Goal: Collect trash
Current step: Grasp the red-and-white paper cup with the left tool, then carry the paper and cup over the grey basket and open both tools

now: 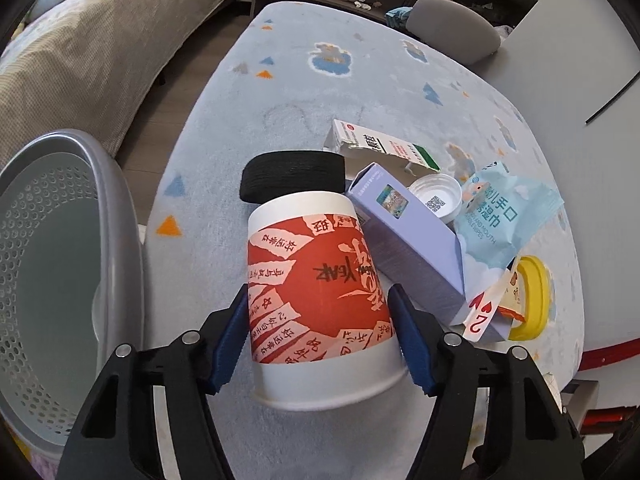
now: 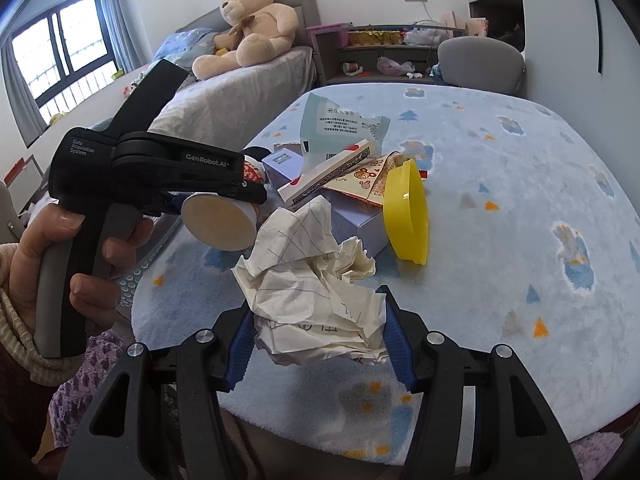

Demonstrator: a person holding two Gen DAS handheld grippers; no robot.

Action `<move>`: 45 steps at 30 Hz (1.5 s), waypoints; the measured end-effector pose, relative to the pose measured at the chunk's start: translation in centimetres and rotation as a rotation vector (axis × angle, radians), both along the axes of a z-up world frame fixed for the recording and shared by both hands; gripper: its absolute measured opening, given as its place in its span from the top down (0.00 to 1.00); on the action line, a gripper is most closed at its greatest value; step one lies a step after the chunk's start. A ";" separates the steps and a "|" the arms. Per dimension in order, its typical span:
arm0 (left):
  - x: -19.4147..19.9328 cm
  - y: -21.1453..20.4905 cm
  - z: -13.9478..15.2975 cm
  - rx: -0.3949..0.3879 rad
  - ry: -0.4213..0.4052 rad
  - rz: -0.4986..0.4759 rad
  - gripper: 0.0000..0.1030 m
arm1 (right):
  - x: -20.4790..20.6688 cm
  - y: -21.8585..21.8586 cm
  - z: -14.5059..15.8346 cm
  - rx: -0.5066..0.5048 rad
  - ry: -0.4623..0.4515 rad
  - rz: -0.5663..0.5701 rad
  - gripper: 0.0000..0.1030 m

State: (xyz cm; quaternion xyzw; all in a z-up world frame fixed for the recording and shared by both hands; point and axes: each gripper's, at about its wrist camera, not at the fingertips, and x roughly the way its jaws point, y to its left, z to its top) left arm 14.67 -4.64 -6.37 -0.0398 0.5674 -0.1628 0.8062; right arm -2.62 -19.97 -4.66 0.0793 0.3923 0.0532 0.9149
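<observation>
My left gripper (image 1: 320, 320) is shut on a red and white paper cup (image 1: 320, 292), held on its side above the rug; the cup's base also shows in the right wrist view (image 2: 218, 222). My right gripper (image 2: 318, 320) is shut on a crumpled sheet of paper (image 2: 316, 280). On the blue rug (image 1: 280, 92) lies a trash pile: a lavender box (image 1: 408, 248), a white carton (image 1: 380, 146), a white lid (image 1: 436, 196), a blue wipes packet (image 1: 500, 216), a yellow lid (image 2: 408, 212), a playing card (image 1: 482, 312) and a black roll (image 1: 292, 176).
A grey perforated basket (image 1: 52, 264) stands at the left, beside the rug. A bed with a teddy bear (image 2: 252, 24) is behind. A grey chair (image 2: 480, 60) and a cluttered shelf (image 2: 380, 52) stand at the far end.
</observation>
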 end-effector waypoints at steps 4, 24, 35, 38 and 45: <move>-1.4 1.1 0.6 -0.008 -0.030 0.011 0.37 | -0.1 0.3 0.0 -0.011 -0.001 0.003 0.46; -8.4 15.1 6.0 0.079 -0.317 0.209 0.37 | 4.5 10.7 3.5 -0.032 -0.038 0.178 0.46; -8.6 22.3 5.4 0.189 -0.387 0.325 0.37 | 10.3 19.6 3.9 -0.009 -0.027 0.308 0.46; -8.3 23.4 4.8 0.187 -0.378 0.334 0.37 | 11.5 21.5 3.6 -0.011 -0.018 0.333 0.46; -7.8 24.6 4.2 0.190 -0.367 0.337 0.37 | 13.2 23.6 2.6 -0.026 0.000 0.357 0.46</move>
